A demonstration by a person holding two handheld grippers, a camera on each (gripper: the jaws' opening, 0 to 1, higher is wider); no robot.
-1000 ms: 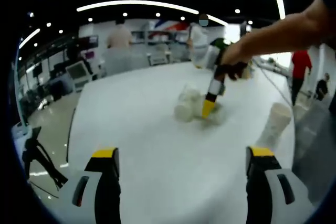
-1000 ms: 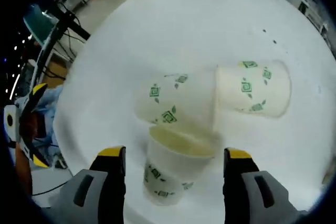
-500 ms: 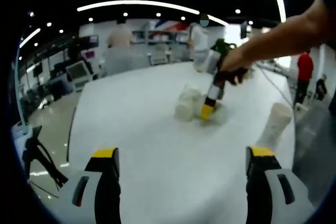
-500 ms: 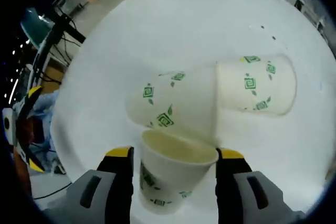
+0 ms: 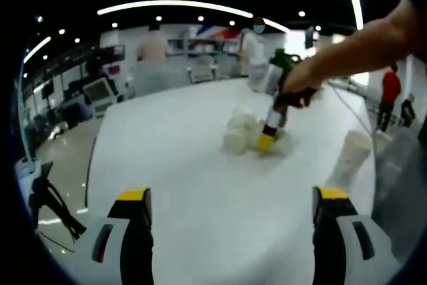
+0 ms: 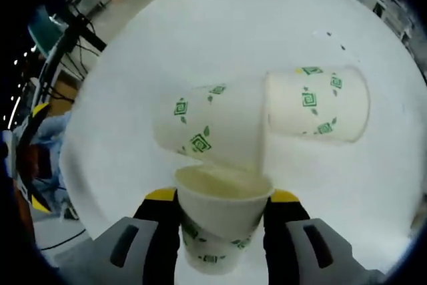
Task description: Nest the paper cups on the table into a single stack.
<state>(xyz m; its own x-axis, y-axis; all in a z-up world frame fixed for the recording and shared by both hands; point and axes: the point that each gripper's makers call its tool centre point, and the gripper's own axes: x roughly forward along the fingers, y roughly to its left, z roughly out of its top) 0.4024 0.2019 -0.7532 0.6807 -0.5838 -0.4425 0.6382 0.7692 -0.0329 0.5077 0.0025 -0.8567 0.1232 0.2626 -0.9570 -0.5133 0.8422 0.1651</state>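
Three paper cups by your right gripper (image 6: 223, 198): two lying, one upright cup (image 6: 222, 210) clamped. Left gripper (image 5: 230, 199) gapes, level.

The table (image 5: 167, 165) is white with a plain, smooth top. In the right gripper view, three paper cups rest on the table (image 6: 267, 18): a near cup (image 6: 220, 218), upright with its mouth open, a left cup (image 6: 207, 131) lying on its side, and a right cup (image 6: 320, 105) lying on its side just beside it. In the left gripper view, a cup stack (image 5: 350, 155) stands upright near the table's right edge, well apart from the cup cluster (image 5: 241, 133).
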